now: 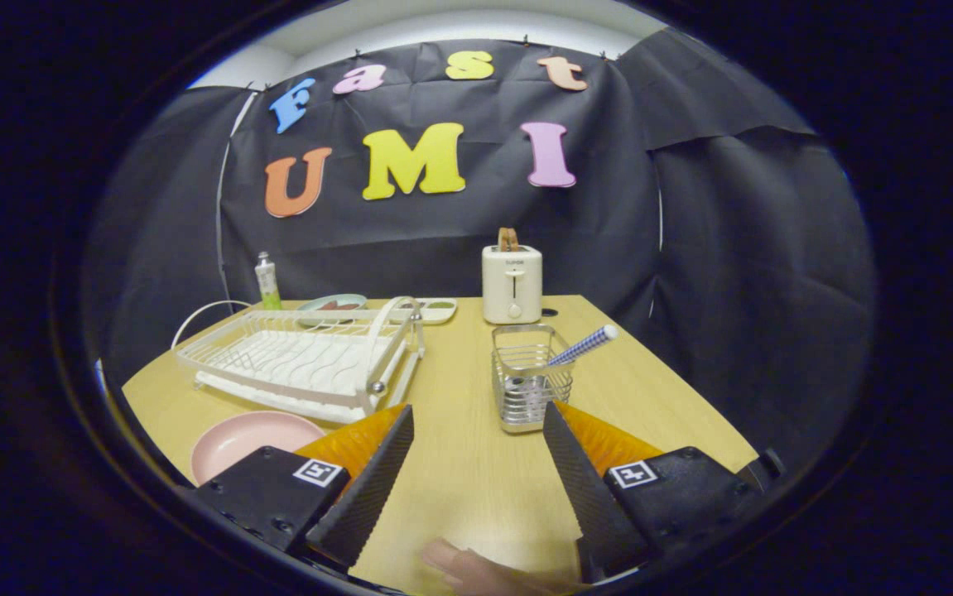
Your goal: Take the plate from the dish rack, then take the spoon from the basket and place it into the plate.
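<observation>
A pink plate (248, 439) lies flat on the wooden table (459, 480), in front of the white dish rack (302, 356) and just left of my left finger. The rack holds no plate. A wire basket (528, 377) stands just ahead of my right finger, and a spoon with a blue-and-white checked handle (584, 345) leans out of it to the right. My gripper (478, 422) is open above the table, its fingers wide apart with nothing between them but bare tabletop.
A white toaster (512, 283) with bread in it stands at the back of the table. A small bottle (267, 281), a greenish plate (331, 305) and a white tray (436, 310) lie behind the rack. A person's fingertip (468, 567) shows below my fingers.
</observation>
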The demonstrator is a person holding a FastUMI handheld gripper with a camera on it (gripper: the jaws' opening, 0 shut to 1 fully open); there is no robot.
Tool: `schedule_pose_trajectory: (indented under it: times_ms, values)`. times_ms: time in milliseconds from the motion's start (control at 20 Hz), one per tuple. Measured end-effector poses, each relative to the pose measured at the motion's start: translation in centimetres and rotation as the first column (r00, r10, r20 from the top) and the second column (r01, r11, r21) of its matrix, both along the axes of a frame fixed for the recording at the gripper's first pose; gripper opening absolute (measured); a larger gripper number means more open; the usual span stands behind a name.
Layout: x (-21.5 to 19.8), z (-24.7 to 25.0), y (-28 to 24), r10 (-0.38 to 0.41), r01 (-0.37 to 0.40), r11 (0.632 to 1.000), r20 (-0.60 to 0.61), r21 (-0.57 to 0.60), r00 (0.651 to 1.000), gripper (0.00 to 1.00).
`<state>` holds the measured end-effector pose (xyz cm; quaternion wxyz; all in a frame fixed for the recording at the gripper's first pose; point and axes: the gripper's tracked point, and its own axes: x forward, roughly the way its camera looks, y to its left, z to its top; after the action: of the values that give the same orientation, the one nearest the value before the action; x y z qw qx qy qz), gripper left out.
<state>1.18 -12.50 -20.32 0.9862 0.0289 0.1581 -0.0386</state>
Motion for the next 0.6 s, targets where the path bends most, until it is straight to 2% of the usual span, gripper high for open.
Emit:
schedule_pose_trajectory:
  times_ms: [100,300,350,450,600]
  values:
    - [1.6,1.0,-2.1,-0.053,0.052,0.998,0.062,0.03,0.997,1.0]
    - [4.7,2.6,-5.5,-0.104,0.079,0.987,0.187,0.138,0.977,0.98]
    - [5.4,2.4,-6.2,-0.116,0.091,0.987,0.19,0.134,0.975,0.95]
    - [6.9,1.8,-6.8,-0.084,0.068,0.993,0.174,0.092,0.981,0.87]
    - [8.9,1.2,-6.7,-0.042,0.027,0.994,0.156,0.101,0.987,0.69]
